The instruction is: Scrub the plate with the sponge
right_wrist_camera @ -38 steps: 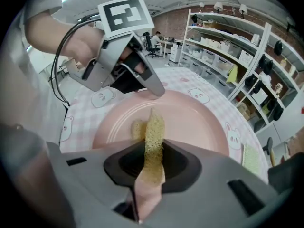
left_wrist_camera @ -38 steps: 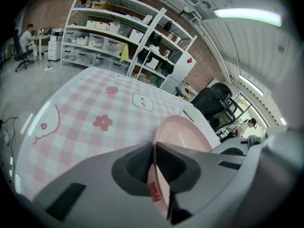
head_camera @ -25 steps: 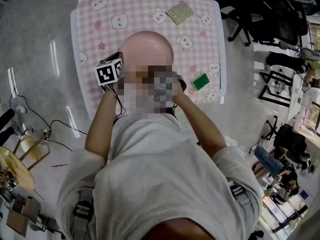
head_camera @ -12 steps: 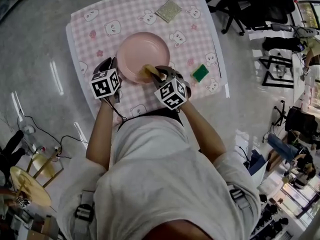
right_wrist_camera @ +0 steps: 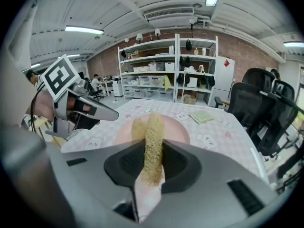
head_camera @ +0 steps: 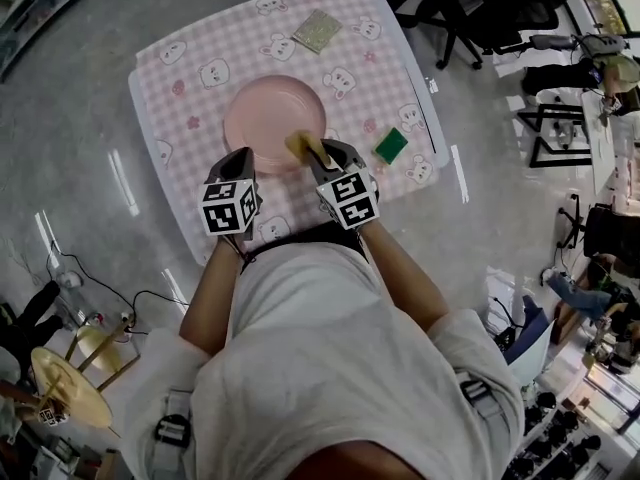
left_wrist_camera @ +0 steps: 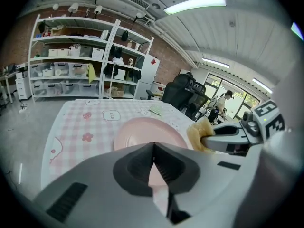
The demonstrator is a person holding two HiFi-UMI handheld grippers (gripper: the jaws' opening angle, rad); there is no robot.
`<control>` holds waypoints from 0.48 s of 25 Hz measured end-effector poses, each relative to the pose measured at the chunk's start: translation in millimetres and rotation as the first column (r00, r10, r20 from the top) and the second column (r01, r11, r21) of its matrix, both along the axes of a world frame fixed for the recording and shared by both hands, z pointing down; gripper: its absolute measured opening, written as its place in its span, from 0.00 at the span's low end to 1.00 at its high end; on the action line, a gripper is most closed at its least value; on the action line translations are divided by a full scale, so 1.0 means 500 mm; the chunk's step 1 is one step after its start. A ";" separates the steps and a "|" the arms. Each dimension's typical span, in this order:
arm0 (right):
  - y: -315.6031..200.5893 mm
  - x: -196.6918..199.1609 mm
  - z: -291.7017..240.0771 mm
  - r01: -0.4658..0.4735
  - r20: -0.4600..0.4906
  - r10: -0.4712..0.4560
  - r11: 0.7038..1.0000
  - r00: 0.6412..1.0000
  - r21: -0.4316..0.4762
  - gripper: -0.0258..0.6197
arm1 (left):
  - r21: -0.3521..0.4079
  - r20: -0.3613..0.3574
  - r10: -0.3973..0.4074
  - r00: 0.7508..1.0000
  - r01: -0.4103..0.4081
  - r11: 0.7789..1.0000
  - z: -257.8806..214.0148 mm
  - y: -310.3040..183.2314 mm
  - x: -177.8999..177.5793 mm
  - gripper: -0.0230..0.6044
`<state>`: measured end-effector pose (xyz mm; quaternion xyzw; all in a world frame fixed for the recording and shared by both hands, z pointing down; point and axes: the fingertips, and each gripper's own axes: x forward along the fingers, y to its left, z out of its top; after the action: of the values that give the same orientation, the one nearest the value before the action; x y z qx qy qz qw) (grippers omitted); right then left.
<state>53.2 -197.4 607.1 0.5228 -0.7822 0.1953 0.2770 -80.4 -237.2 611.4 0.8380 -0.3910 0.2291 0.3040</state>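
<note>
On the table, the plate lies flat near the middle, with nothing holding it. We note the left gripper at its near-left rim, fingers closed together on nothing; we cannot tell whether it touches the rim. With no hold there, scrubbing force may slide the plate toward the far edge. The right gripper has its fingers clamped on the yellow sponge, over the plate's near-right rim. The sponge is pinched thin; hard pressure may fold it or pull it free, letting the fingers strike the plate.
</note>
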 end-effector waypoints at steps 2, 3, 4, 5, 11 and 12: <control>0.005 0.011 -0.009 -0.007 0.024 0.007 1.000 1.000 0.005 0.16 | 0.007 0.001 -0.007 1.000 0.007 1.000 -0.007 0.014 0.016 0.06; 0.010 0.017 -0.013 -0.007 0.034 0.007 1.000 0.999 0.009 0.16 | 0.010 -0.002 -0.015 1.000 0.015 1.000 -0.012 0.022 0.022 0.06; 0.014 0.022 -0.017 -0.003 0.036 0.002 1.000 0.999 0.017 0.16 | 0.014 -0.008 -0.024 1.000 0.024 1.000 -0.018 0.031 0.029 0.06; 0.019 0.028 -0.022 0.002 0.035 -0.004 1.000 0.999 0.030 0.16 | 0.019 -0.016 -0.032 0.999 0.032 0.999 -0.026 0.040 0.036 0.06; 0.045 0.065 -0.057 0.000 0.059 -0.006 0.995 0.998 0.103 0.16 | 0.072 -0.046 -0.036 0.998 0.039 0.997 -0.078 0.085 0.093 0.06; 0.052 0.067 -0.067 0.004 0.069 -0.011 0.994 0.998 0.112 0.16 | 0.080 -0.045 -0.040 0.998 0.043 0.996 -0.086 0.093 0.100 0.06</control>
<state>86.8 -171.4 573.7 0.5273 -0.8031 0.1685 0.2205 -30.3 -190.8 568.4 0.8461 -0.4105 0.1885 0.2830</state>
